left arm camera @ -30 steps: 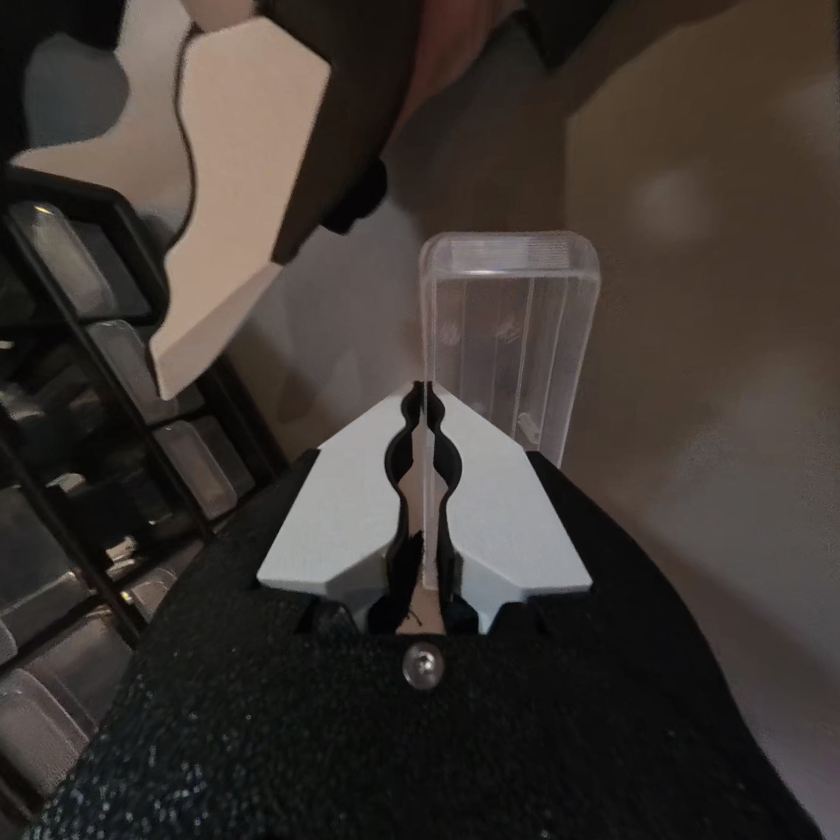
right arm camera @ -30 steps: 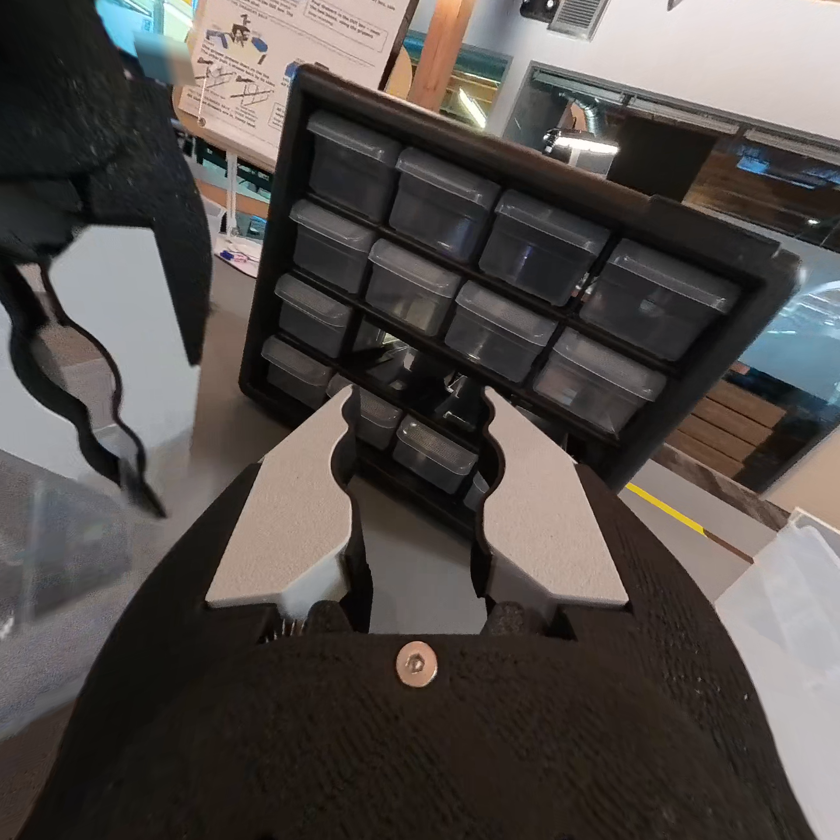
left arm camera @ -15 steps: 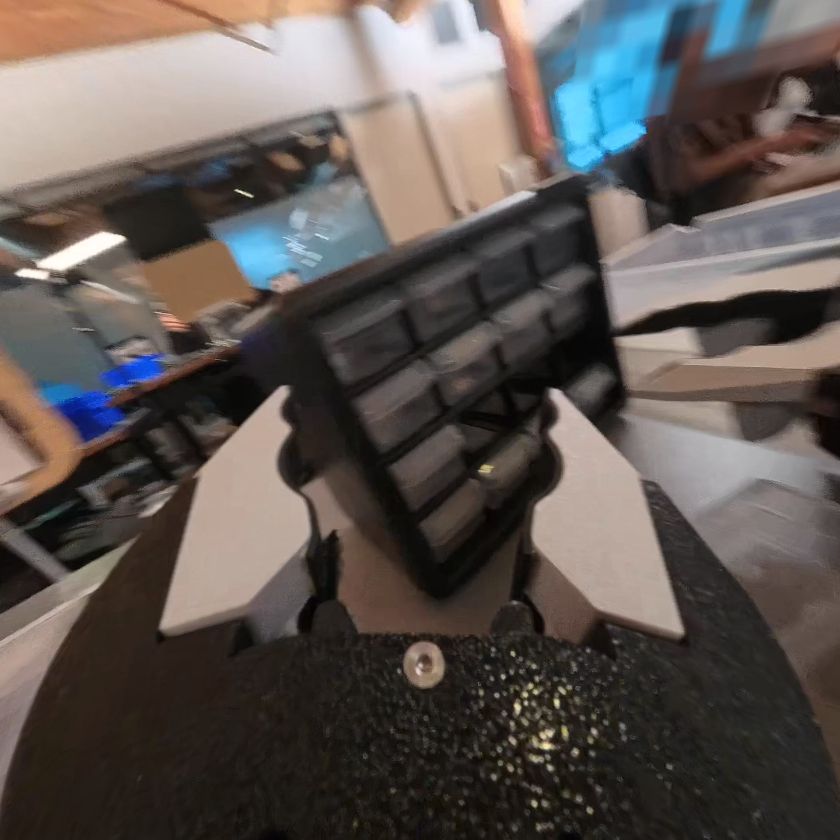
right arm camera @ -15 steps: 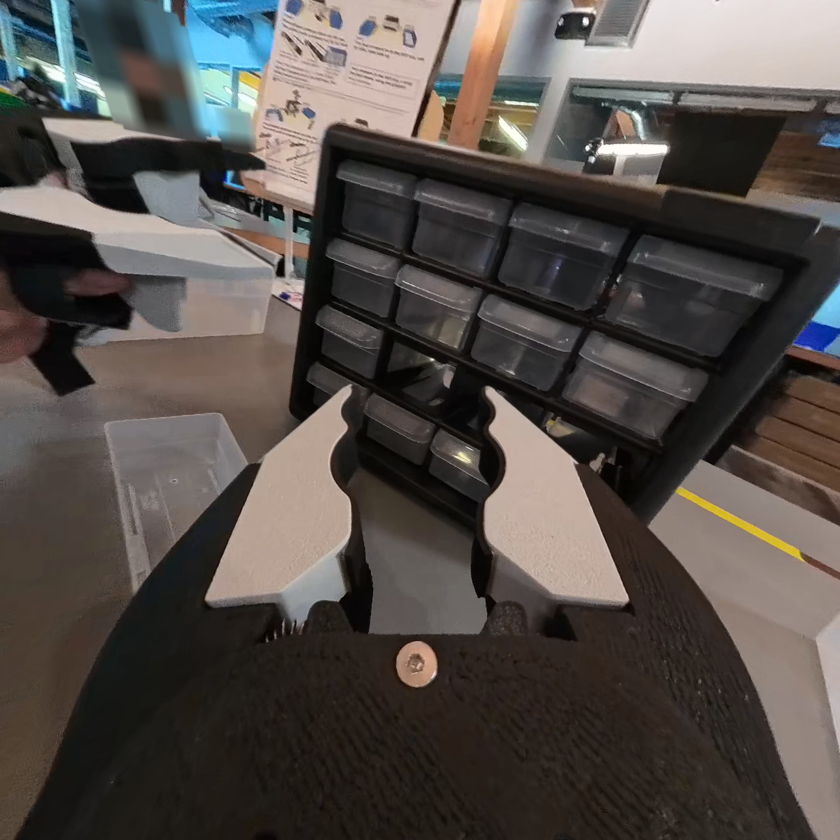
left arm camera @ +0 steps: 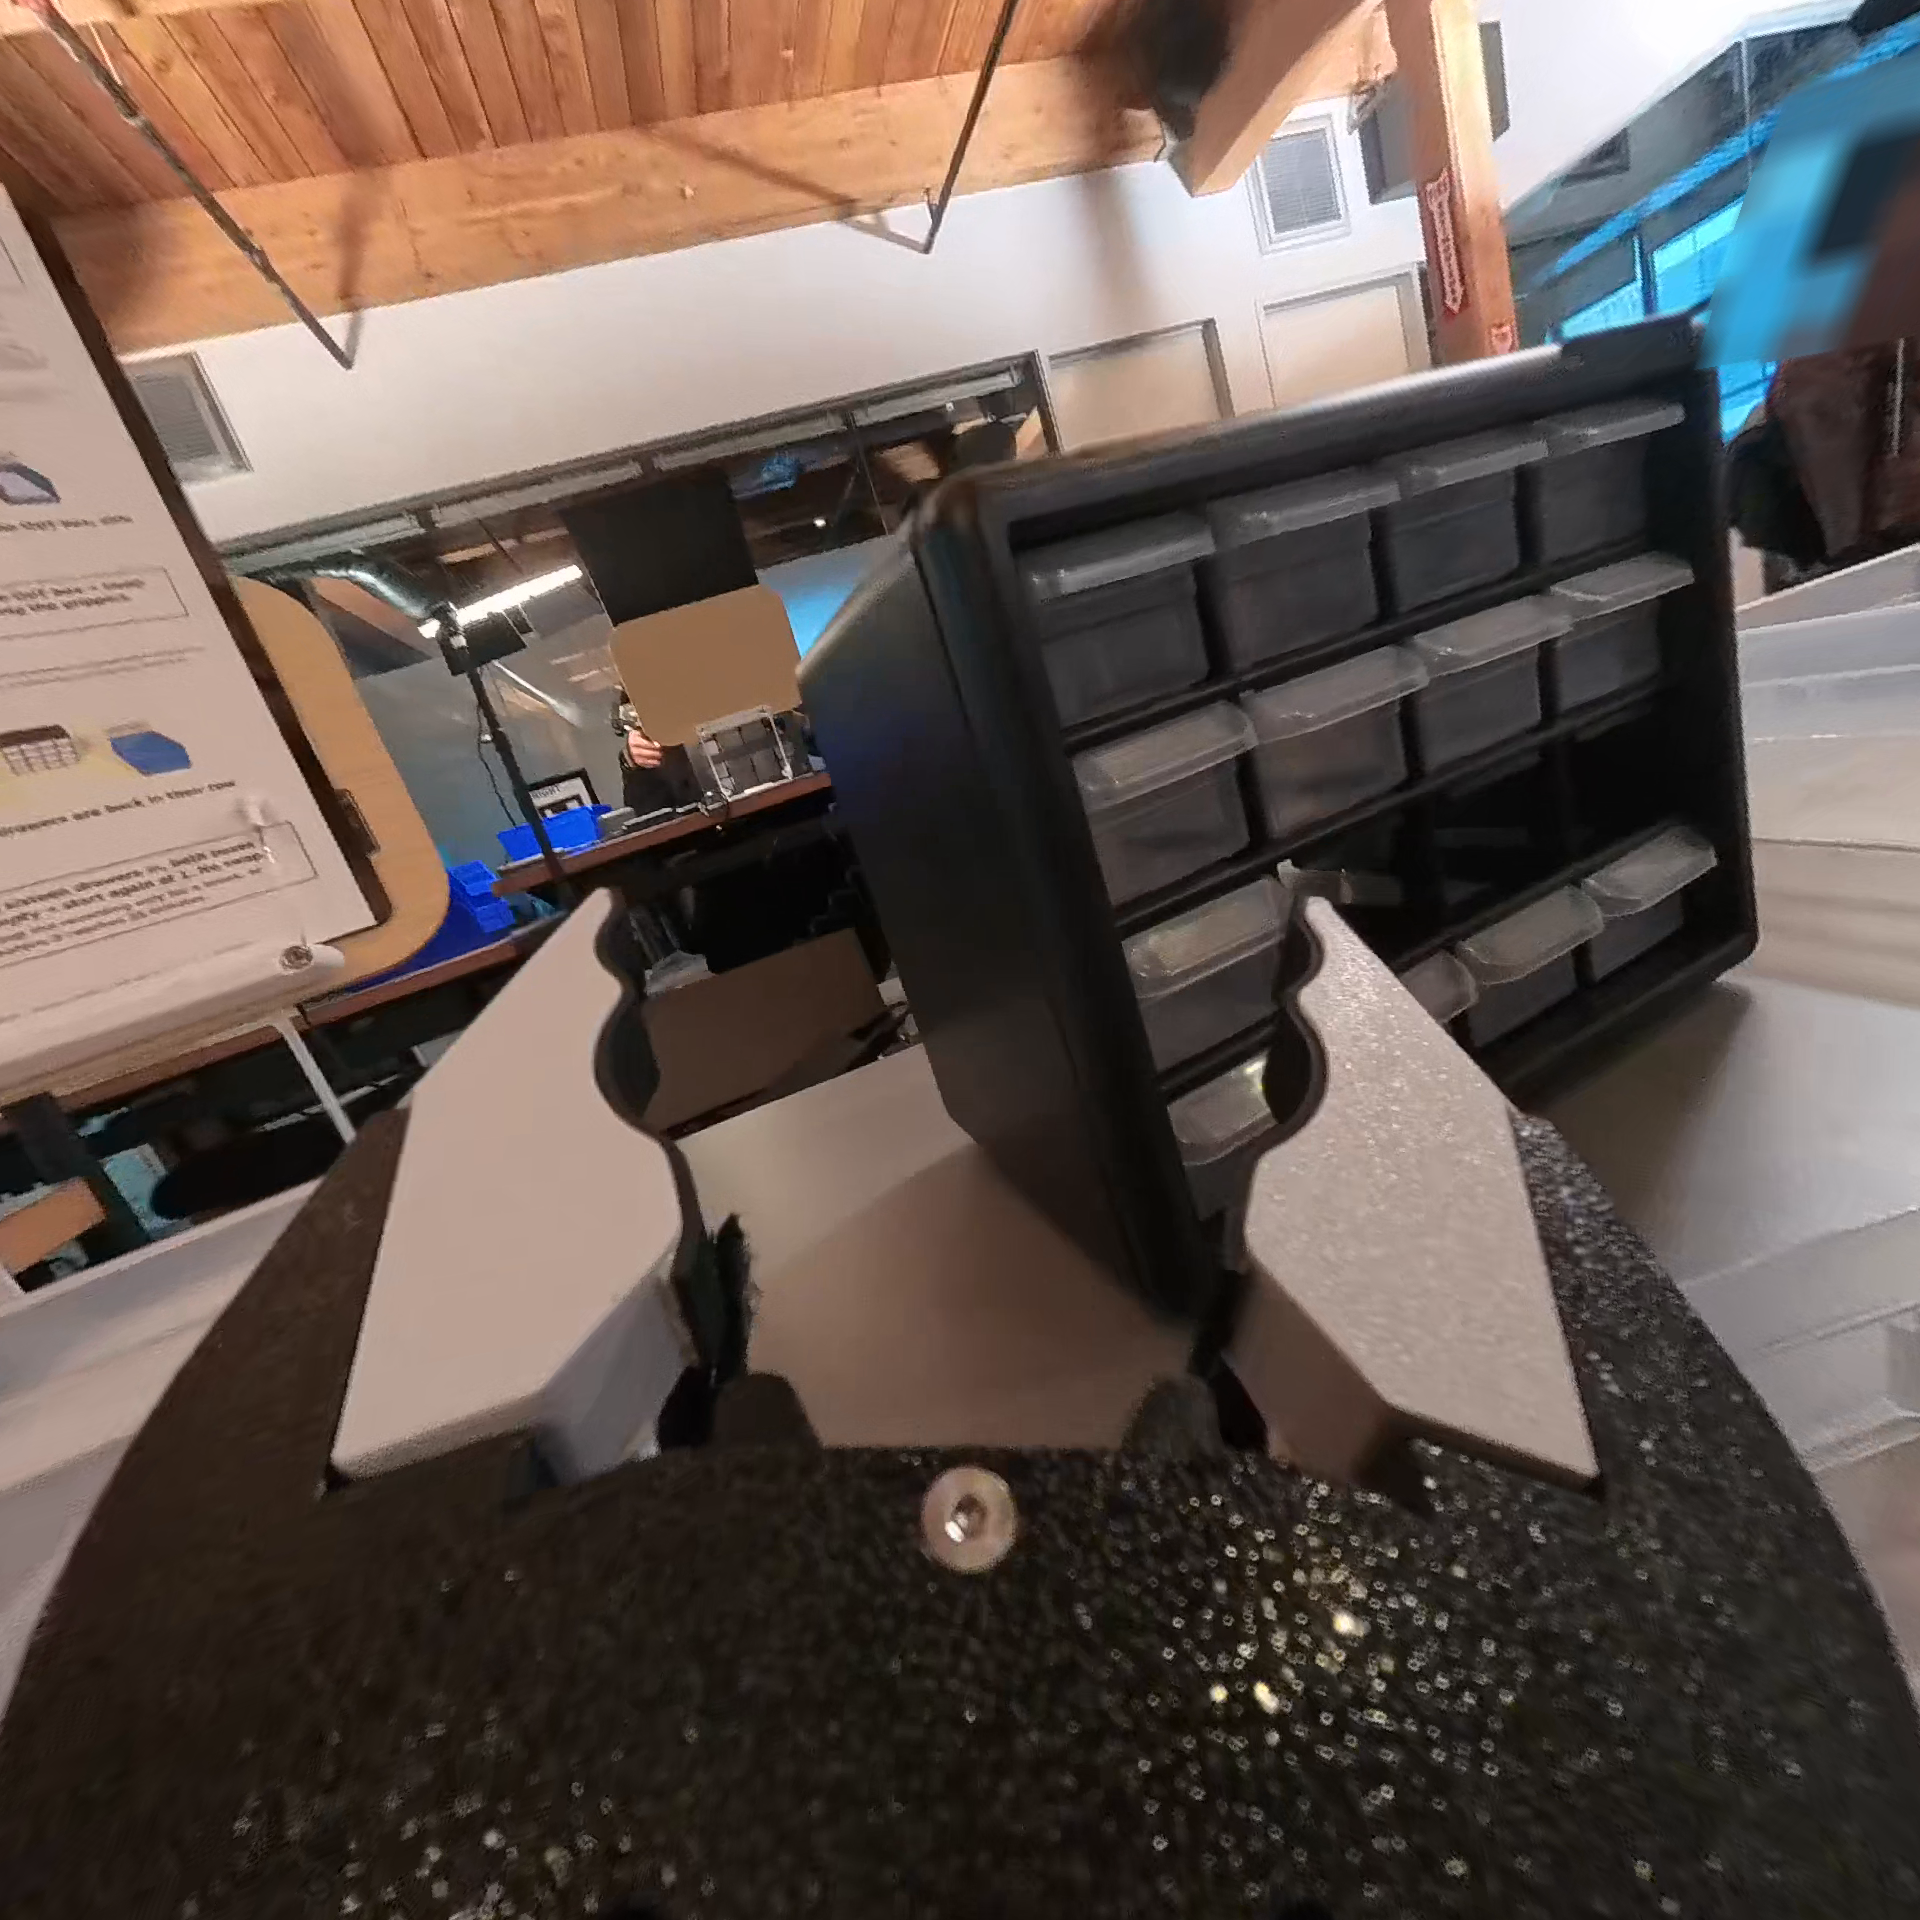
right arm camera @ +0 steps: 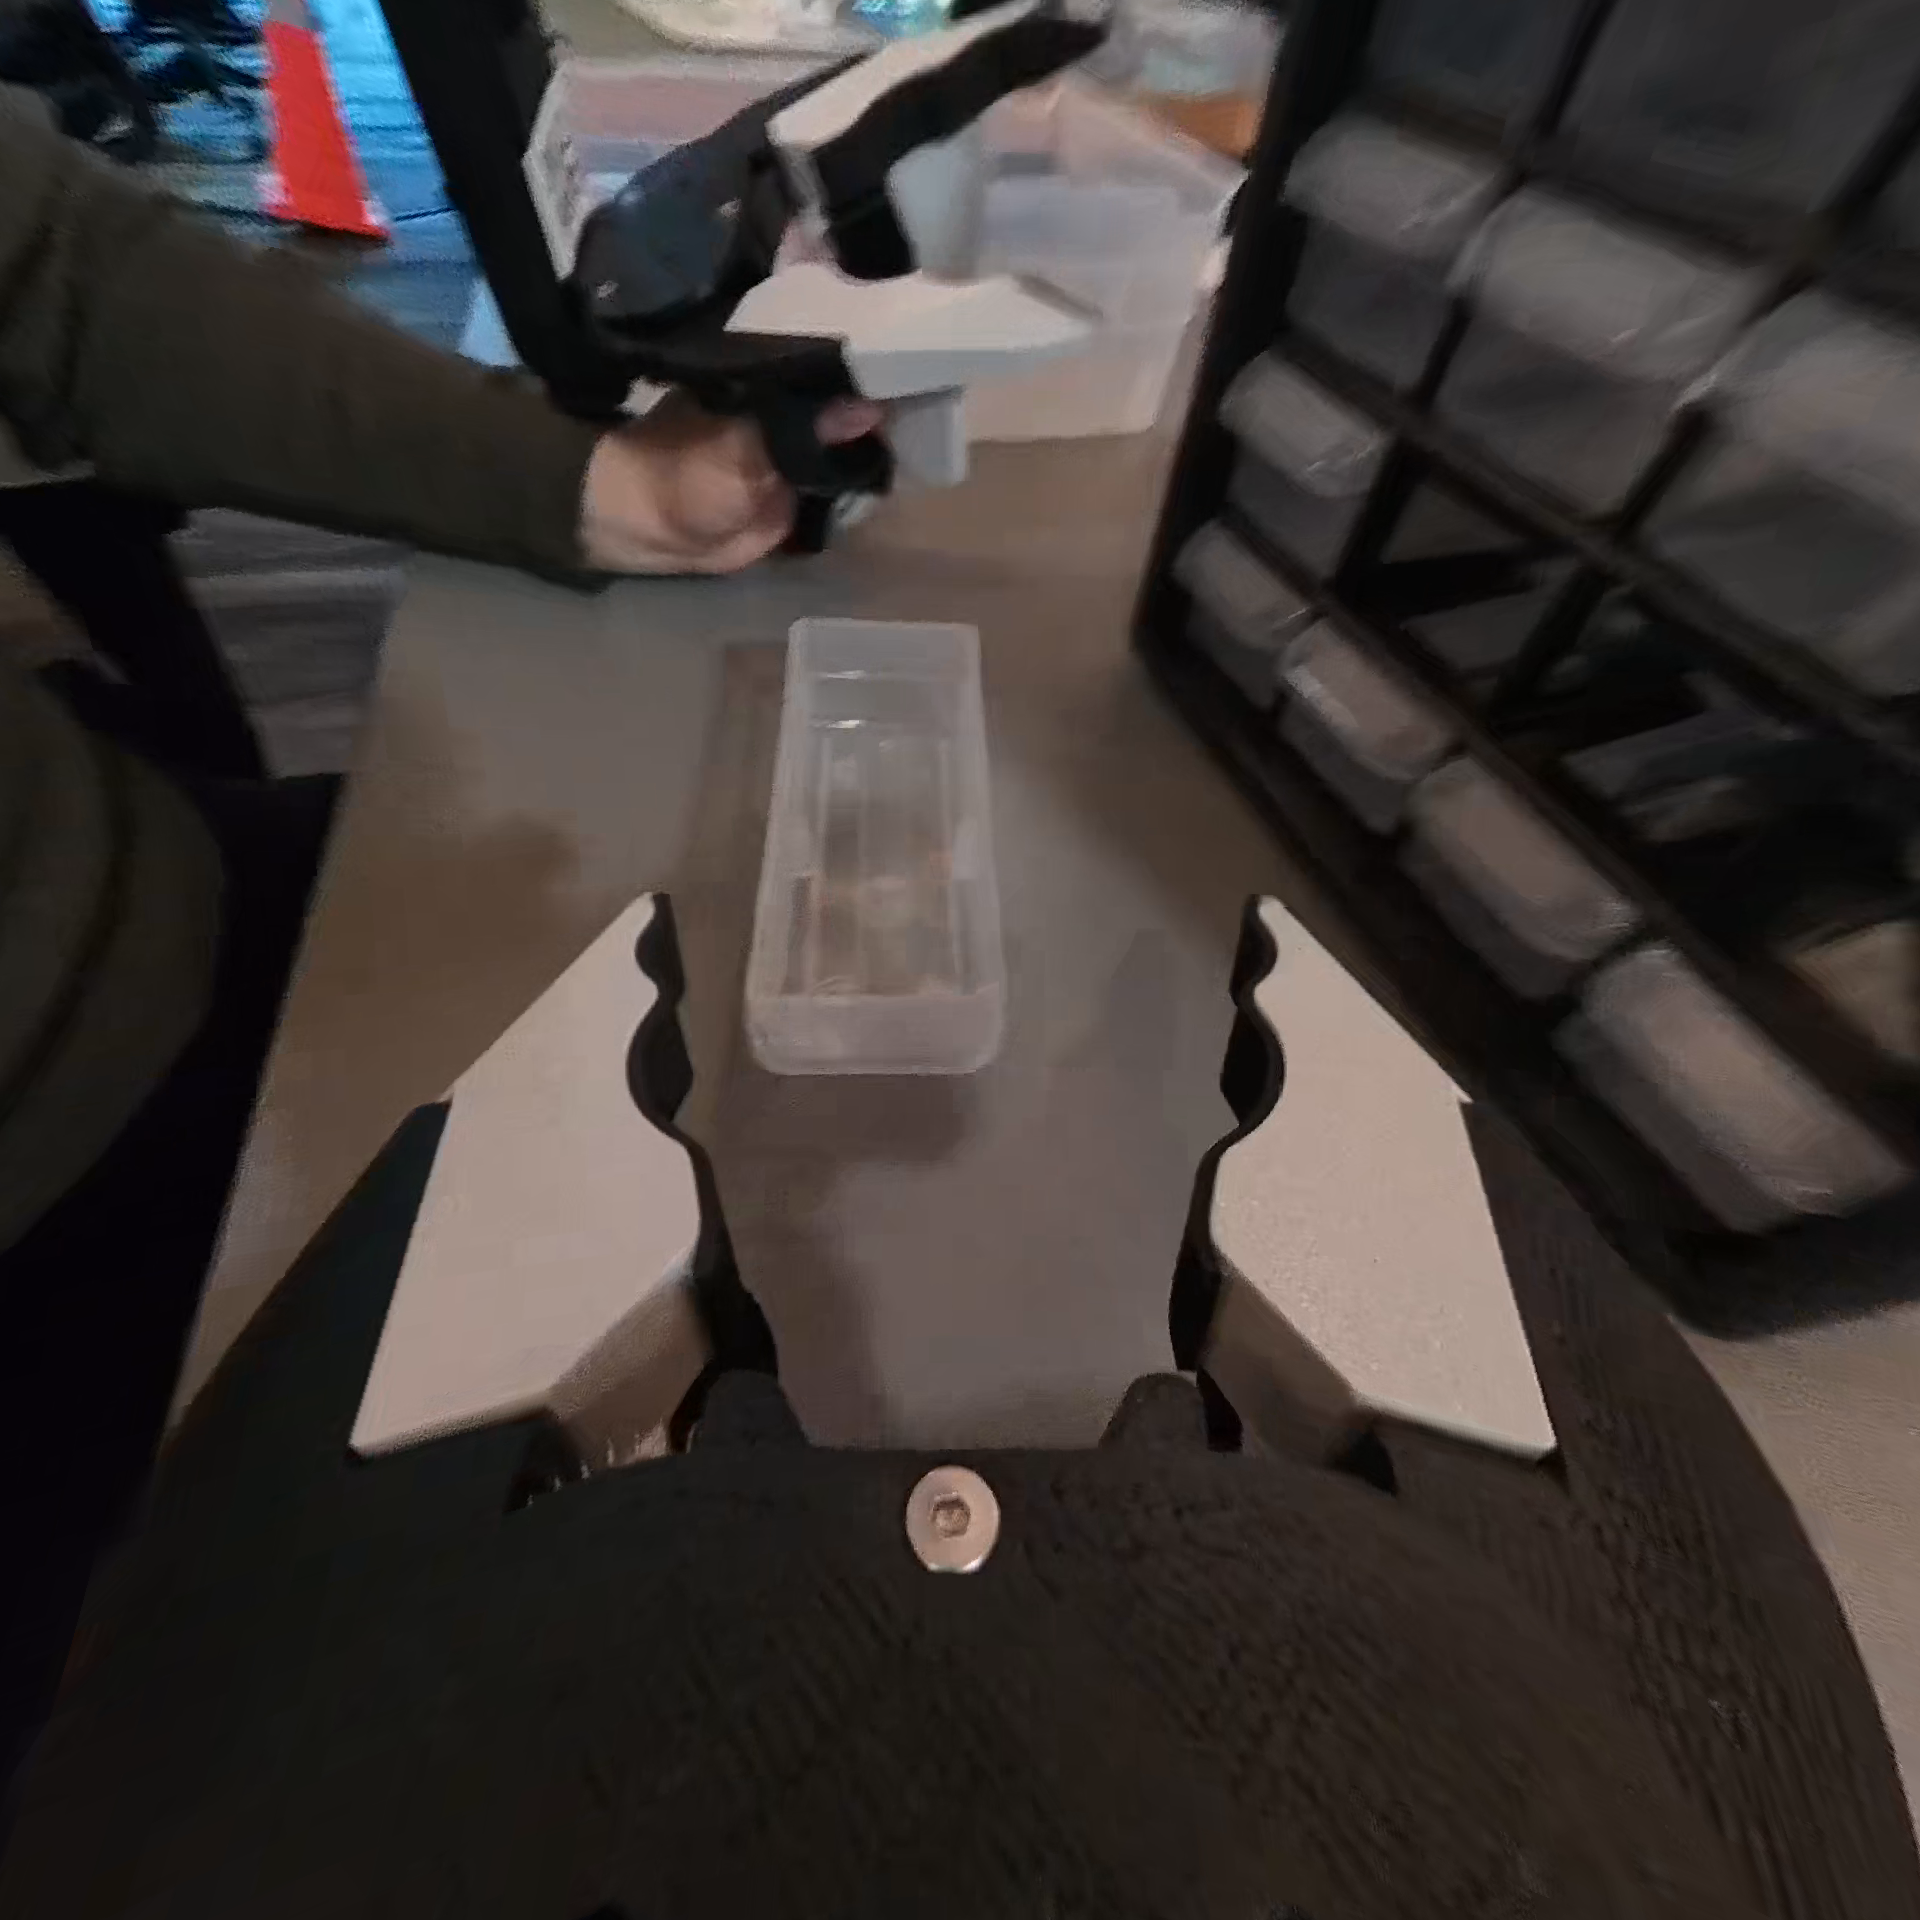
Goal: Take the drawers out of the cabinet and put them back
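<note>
The black cabinet (left arm camera: pixel 966 831) with several clear drawers stands on the grey table; in the right wrist view it (right arm camera: pixel 1558 582) fills the right side. Some slots (left arm camera: pixel 1558 790) in its third row are empty. A clear empty drawer (right arm camera: pixel 878 831) lies on the table, just ahead of my right gripper (right arm camera: pixel 956 935), which is open and empty above it. My left gripper (left arm camera: pixel 956 935) is open and empty, raised and pointing at the cabinet's left edge. It also shows in the right wrist view (right arm camera: pixel 894 239), held by a hand, beyond the loose drawer.
A white poster board (left arm camera: pixel 135 644) stands at the left. Clear plastic bins (left arm camera: pixel 1829 727) sit to the right of the cabinet and another (right arm camera: pixel 1039 208) behind the left gripper. A dark sleeve (right arm camera: pixel 260 364) reaches in from the left. An orange cone (right arm camera: pixel 312 135) stands far off.
My left gripper let go of the clear drawer, opened and swung up toward the cabinet. My right gripper turned down from the cabinet front to the drawer now lying on the table, and opened wider.
</note>
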Tool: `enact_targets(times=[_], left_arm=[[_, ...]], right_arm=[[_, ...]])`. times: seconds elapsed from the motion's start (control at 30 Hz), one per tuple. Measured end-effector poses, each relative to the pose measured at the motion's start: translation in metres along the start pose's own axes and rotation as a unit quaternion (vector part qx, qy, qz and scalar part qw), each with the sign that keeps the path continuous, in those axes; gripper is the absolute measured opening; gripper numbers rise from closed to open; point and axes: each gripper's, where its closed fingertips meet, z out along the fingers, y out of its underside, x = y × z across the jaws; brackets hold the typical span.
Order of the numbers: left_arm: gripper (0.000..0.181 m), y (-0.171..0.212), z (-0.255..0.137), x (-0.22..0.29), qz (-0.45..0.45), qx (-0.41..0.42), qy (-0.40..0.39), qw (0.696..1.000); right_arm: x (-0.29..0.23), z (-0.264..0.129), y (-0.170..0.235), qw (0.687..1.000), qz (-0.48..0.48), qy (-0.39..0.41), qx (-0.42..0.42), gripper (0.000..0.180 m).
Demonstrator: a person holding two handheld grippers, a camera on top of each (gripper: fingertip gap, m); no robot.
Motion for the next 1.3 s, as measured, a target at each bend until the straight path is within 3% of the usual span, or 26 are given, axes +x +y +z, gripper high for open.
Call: enact_targets(times=[0.1,0.27,0.4,0.5,0.63,0.8,1.0,1.13,1.3], left_arm=[[0.118,0.006,0.004,0.008,0.011,-0.008,0.015,1.000],[0.114,0.007,0.004,0.011,0.008,-0.008,0.024,1.000],[0.111,0.010,0.004,0.008,-0.010,-0.014,0.024,1.000],[0.108,0.013,0.005,0.005,-0.026,-0.020,0.023,0.999],[0.106,0.017,0.005,0.001,-0.049,-0.026,0.022,0.998],[0.103,0.017,0.005,0.000,-0.056,-0.026,0.024,0.998],[0.101,0.018,0.005,0.000,-0.056,-0.027,0.024,0.998],[0.077,0.028,0.008,0.012,-0.073,-0.056,0.063,0.994],[0.069,0.047,0.016,0.019,-0.068,-0.122,0.071,0.988]], right_arm=[[-0.016,0.016,0.017,0.998,0.015,-0.049,-0.045,0.110],[-0.031,0.039,0.031,0.993,0.019,-0.086,-0.084,0.102],[-0.033,0.048,0.039,0.990,0.016,-0.084,-0.112,0.093],[-0.031,0.050,0.041,0.990,0.018,-0.073,-0.120,0.068],[-0.028,0.049,0.041,0.988,0.068,-0.061,-0.127,0.068],[-0.008,0.044,0.039,0.987,0.105,0.030,-0.115,0.067],[0.006,0.024,0.013,0.973,0.167,0.160,-0.025,0.066],[0.007,0.017,0.013,0.953,0.194,0.232,0.005,0.066],[0.013,0.009,0.001,0.938,0.190,0.289,0.040,0.066]])
